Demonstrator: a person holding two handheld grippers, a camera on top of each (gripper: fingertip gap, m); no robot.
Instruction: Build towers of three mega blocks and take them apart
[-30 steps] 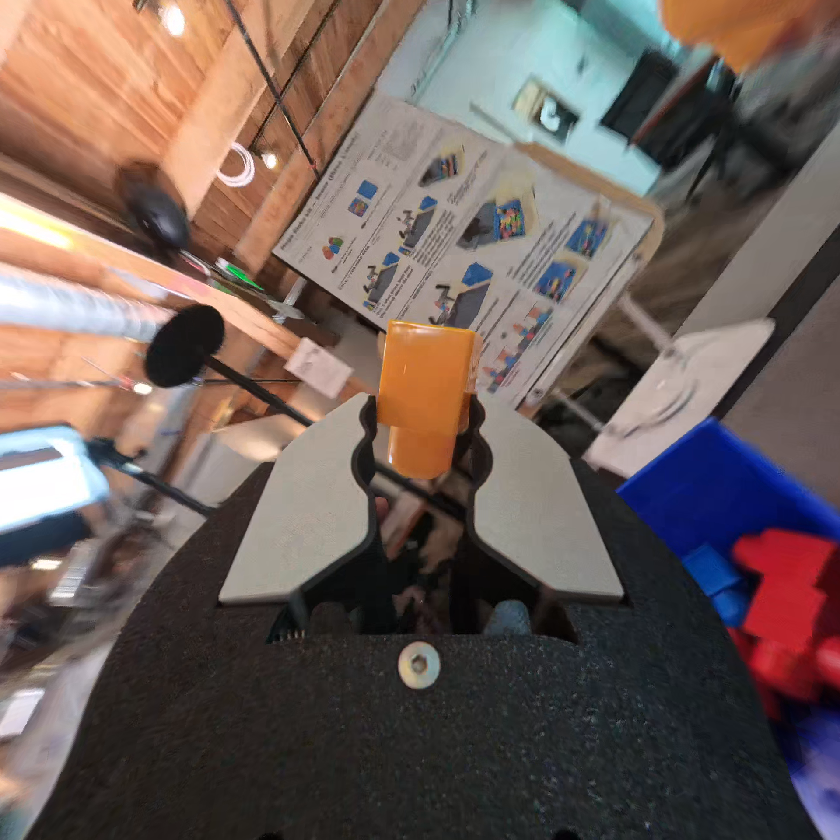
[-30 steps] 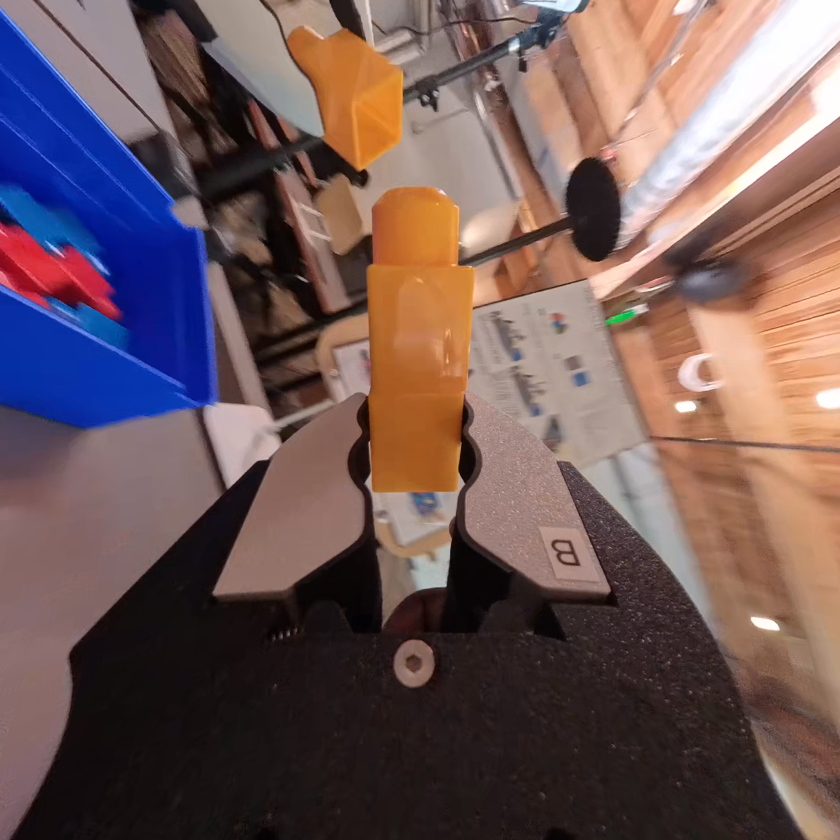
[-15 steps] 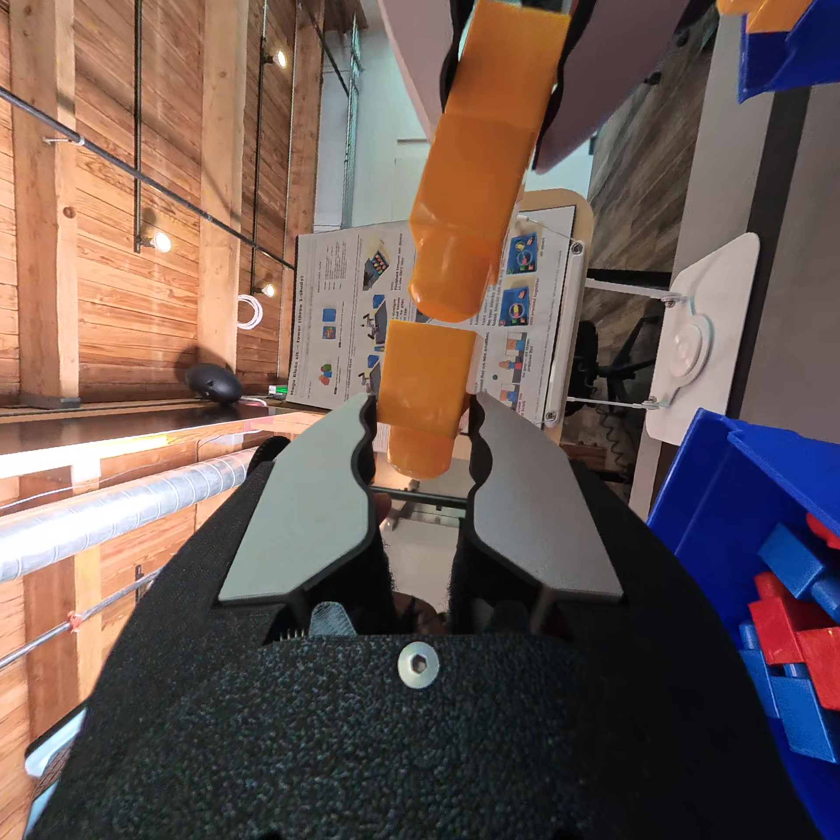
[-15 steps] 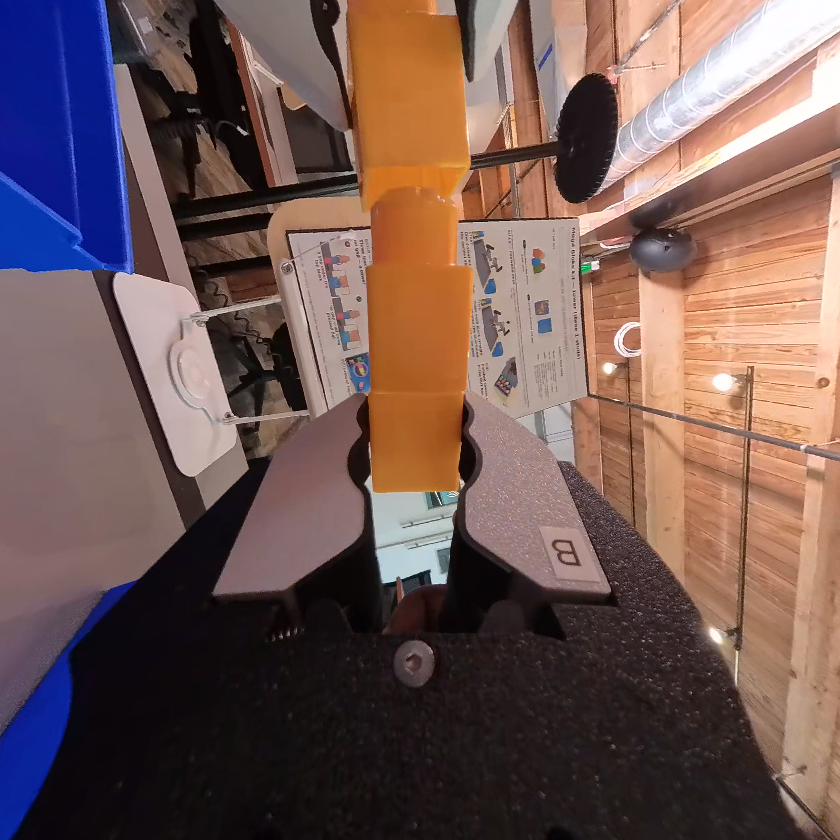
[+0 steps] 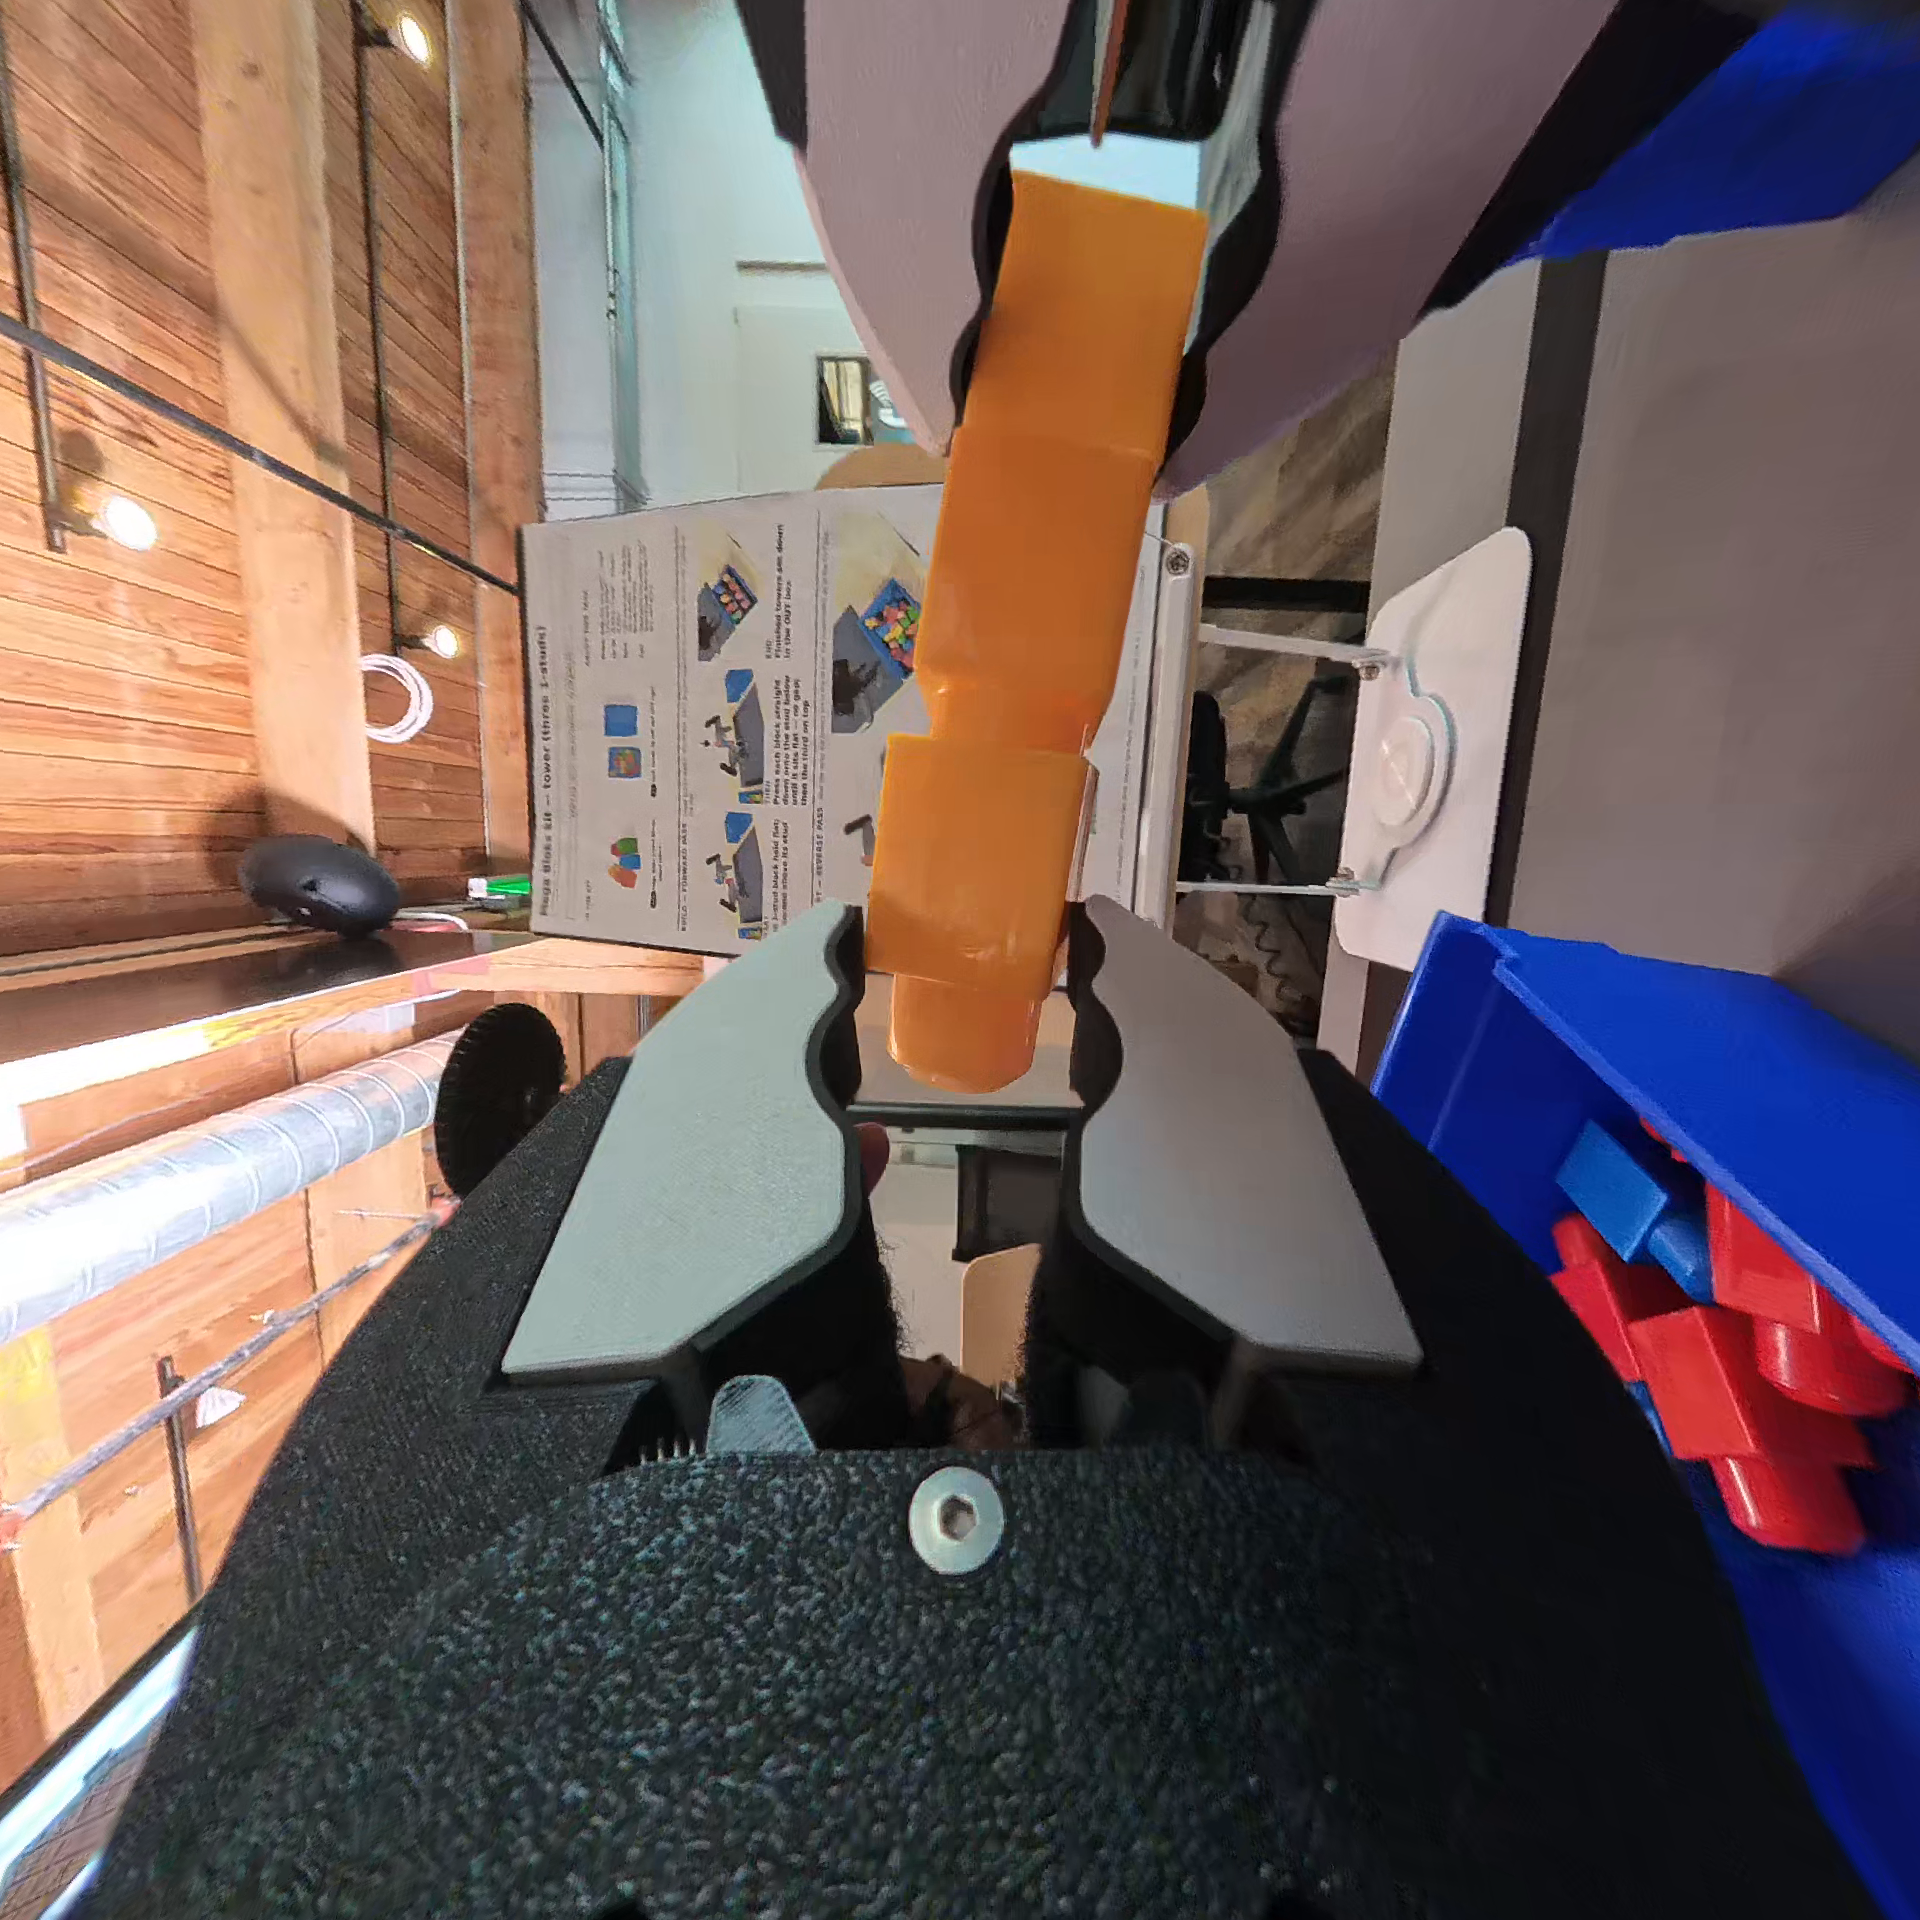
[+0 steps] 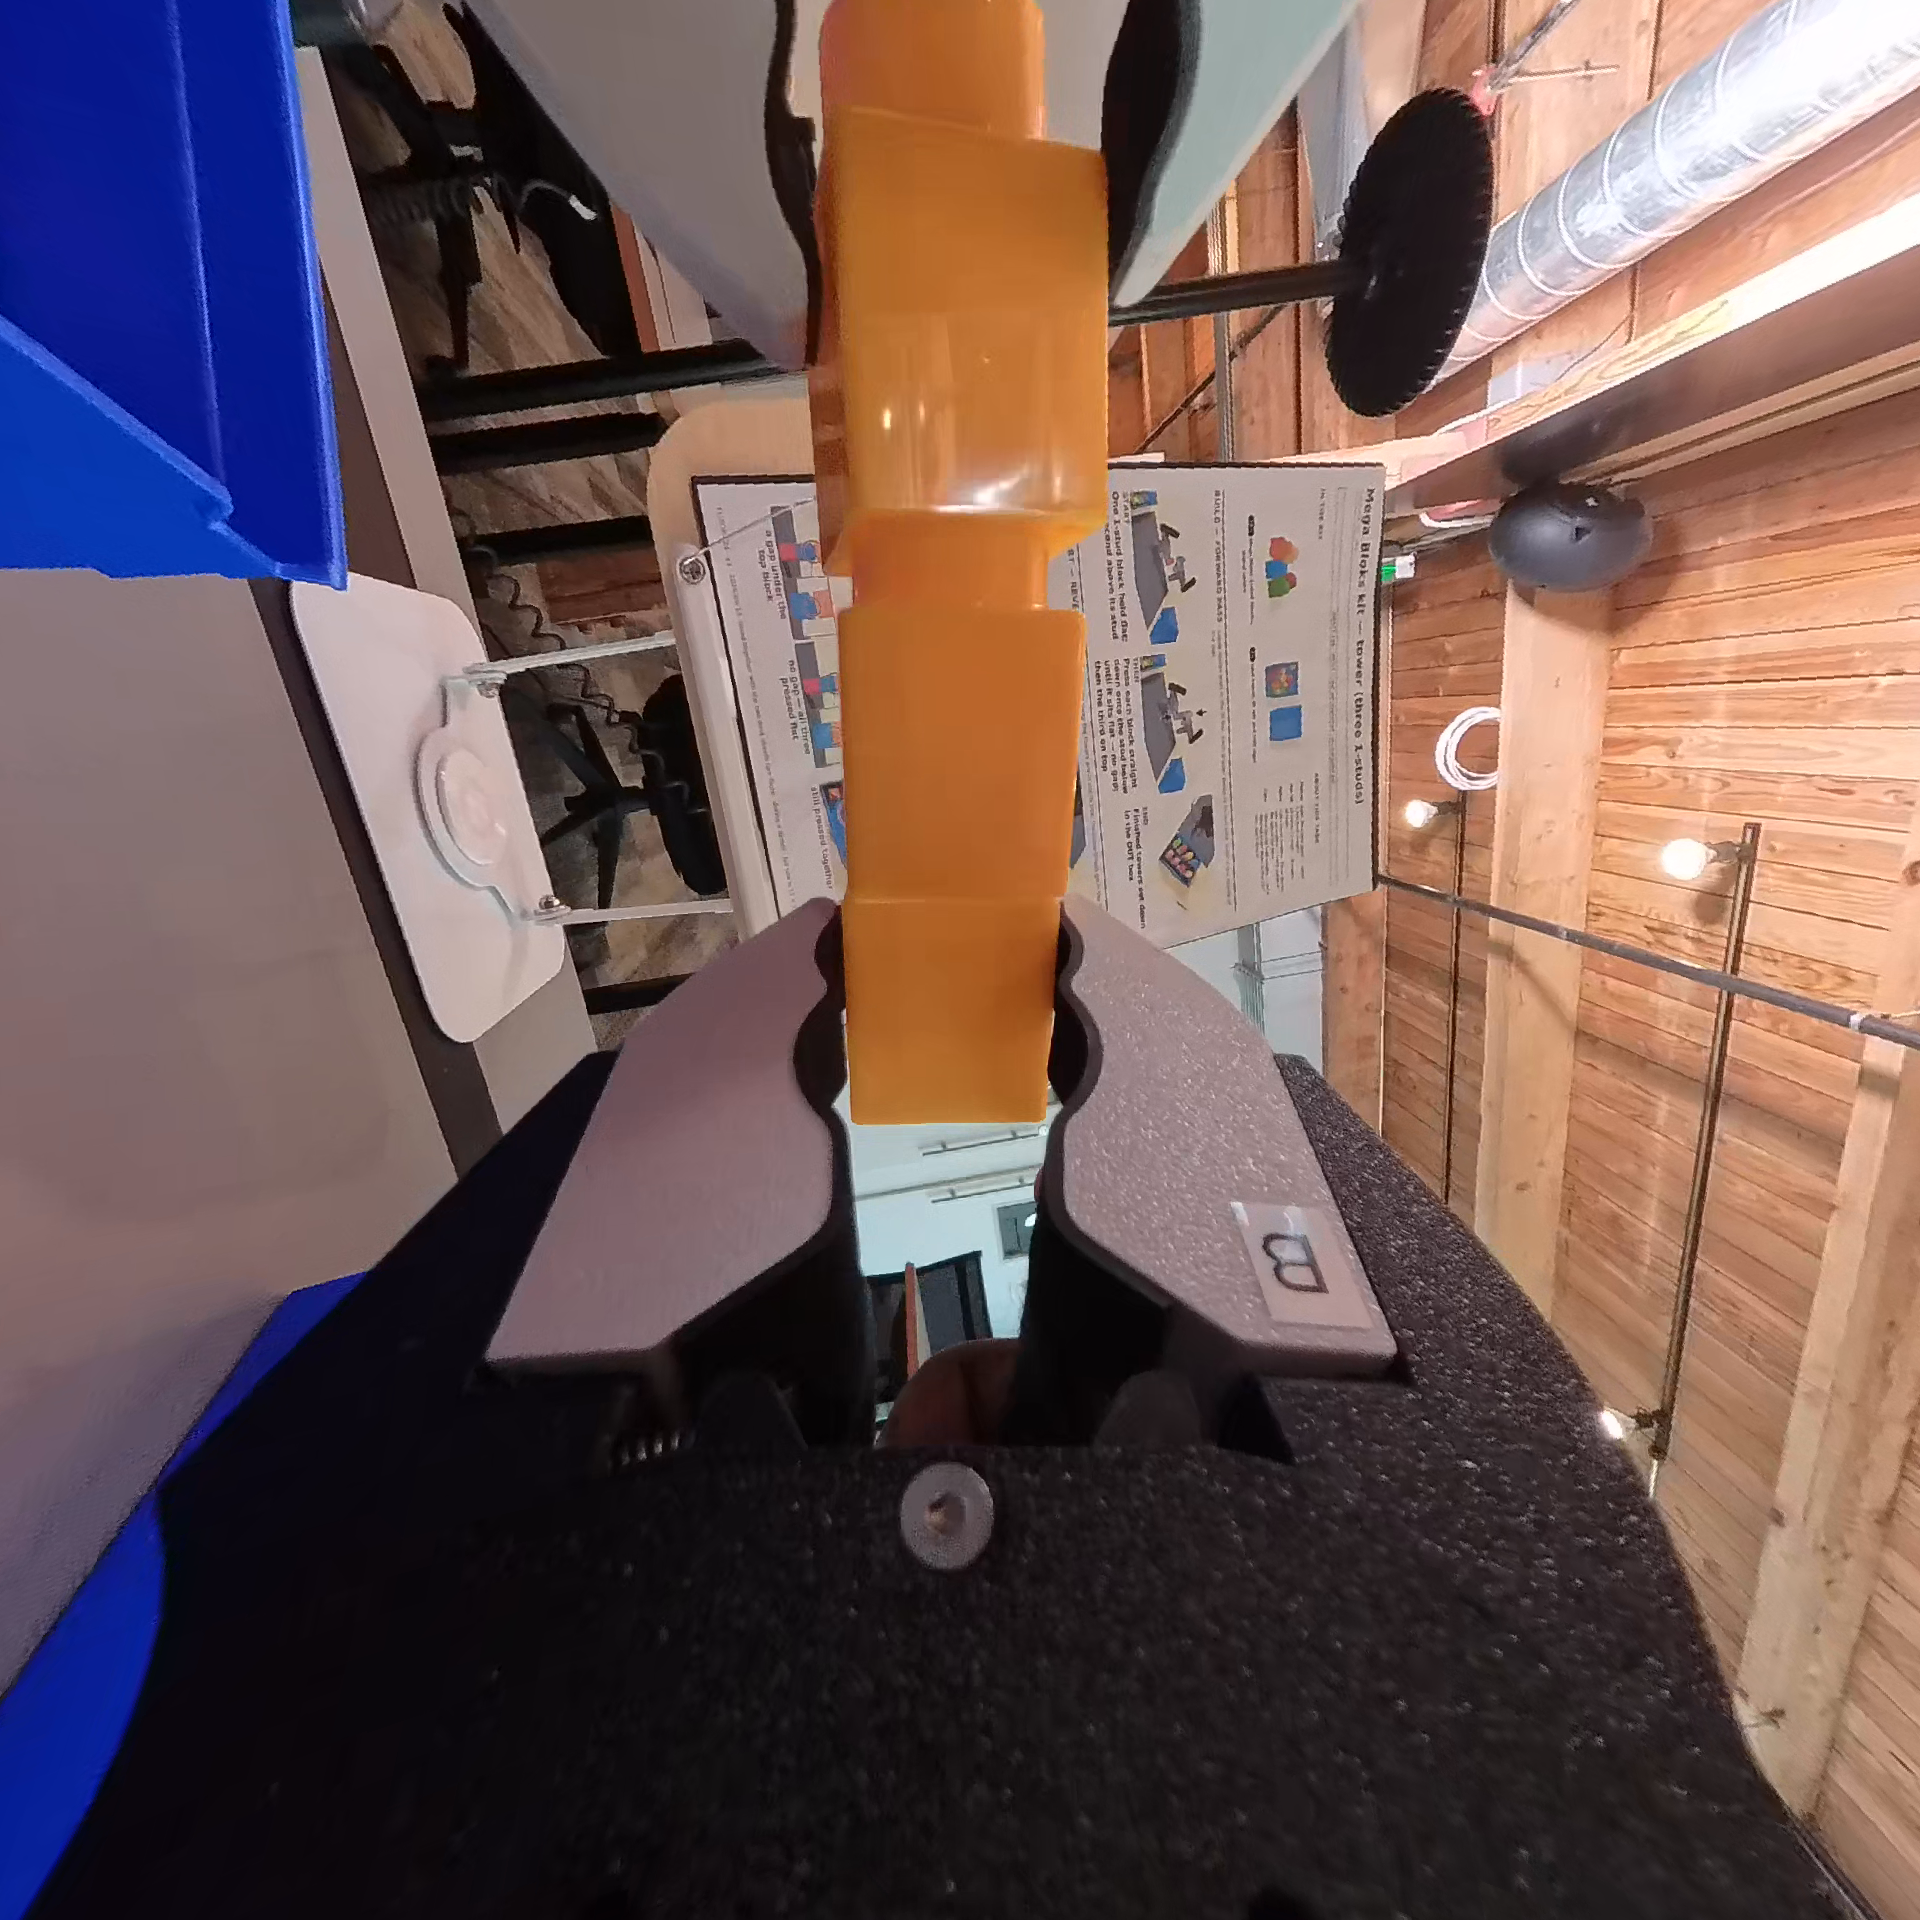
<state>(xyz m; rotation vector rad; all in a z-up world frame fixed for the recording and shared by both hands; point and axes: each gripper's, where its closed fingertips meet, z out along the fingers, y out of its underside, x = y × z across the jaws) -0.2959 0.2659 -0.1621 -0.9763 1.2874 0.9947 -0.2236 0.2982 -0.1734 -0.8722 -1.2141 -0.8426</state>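
Both grippers are held up in the air, tip to tip. My left gripper is shut on a single orange block. My right gripper is shut on the lower block of a two-block orange stack. The stack's top stud sits inside the hollow of the left gripper's block, and part of the stud shows between them. The three blocks form one line, slightly bent in the left wrist view. The right gripper also shows at the top of the left wrist view, and the left gripper at the top of the right wrist view.
A blue bin with red and blue blocks is on the grey table at the right of the left wrist view. Another blue bin is at the upper left of the right wrist view. A poster board on a white stand is behind.
The two grippers have come together. The right gripper's two-block stack has met the left gripper's single block, and its stud has gone into that block. Both grips are unchanged.
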